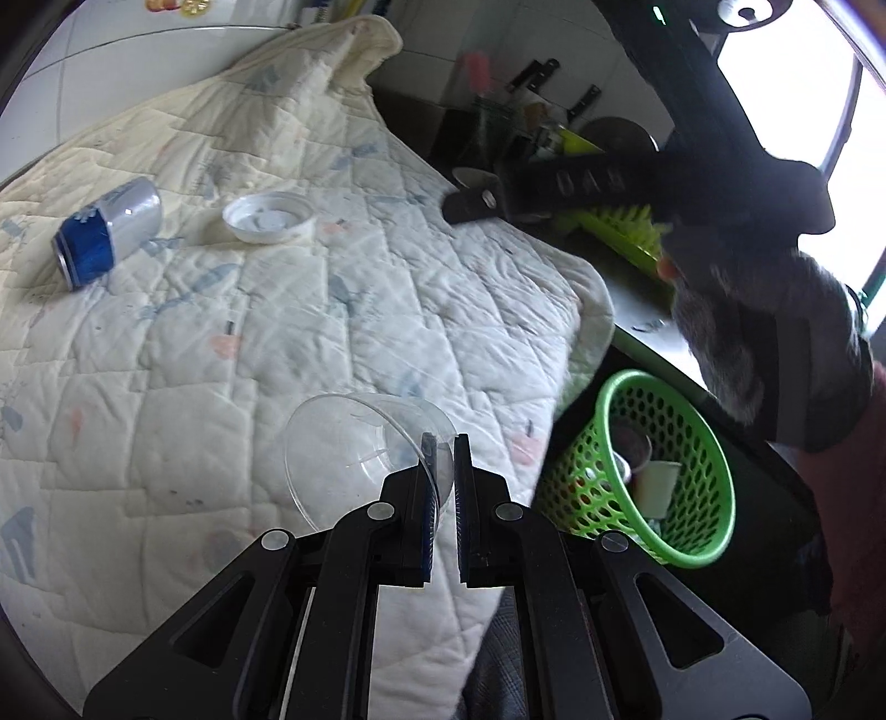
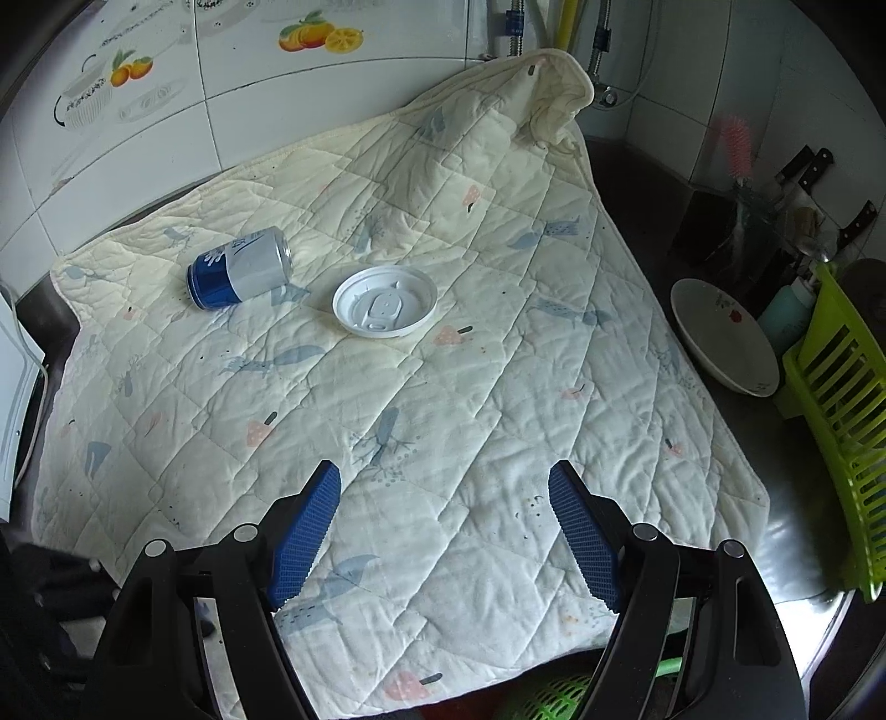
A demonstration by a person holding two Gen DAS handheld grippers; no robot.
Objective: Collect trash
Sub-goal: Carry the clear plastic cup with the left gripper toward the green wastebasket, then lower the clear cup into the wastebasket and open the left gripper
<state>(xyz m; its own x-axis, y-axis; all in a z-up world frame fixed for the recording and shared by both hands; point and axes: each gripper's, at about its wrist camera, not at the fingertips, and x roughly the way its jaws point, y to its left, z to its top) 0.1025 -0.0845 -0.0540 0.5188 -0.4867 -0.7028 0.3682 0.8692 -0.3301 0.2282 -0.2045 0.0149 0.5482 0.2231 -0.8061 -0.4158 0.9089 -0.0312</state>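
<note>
Two black fingers of the left gripper (image 1: 444, 443) pinch the rim of a clear plastic cup (image 1: 360, 454) over the quilted cloth (image 1: 277, 332), near the green basket (image 1: 692, 421); a can (image 1: 108, 232) and white lid (image 1: 269, 217) lie farther back. From the right wrist, the right gripper (image 2: 444, 479) hangs spread and empty above the cloth, can (image 2: 239, 267) beside lid (image 2: 385, 300).

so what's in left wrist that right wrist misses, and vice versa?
Left wrist only: the left hand-held gripper shut on a clear cup, the green basket's inside with trash in it, and the right hand-held gripper held by a gloved hand.
Right wrist only: its own open jaws, a white bowl, fruit tiles.
Both: quilt, can, white lid.
</note>
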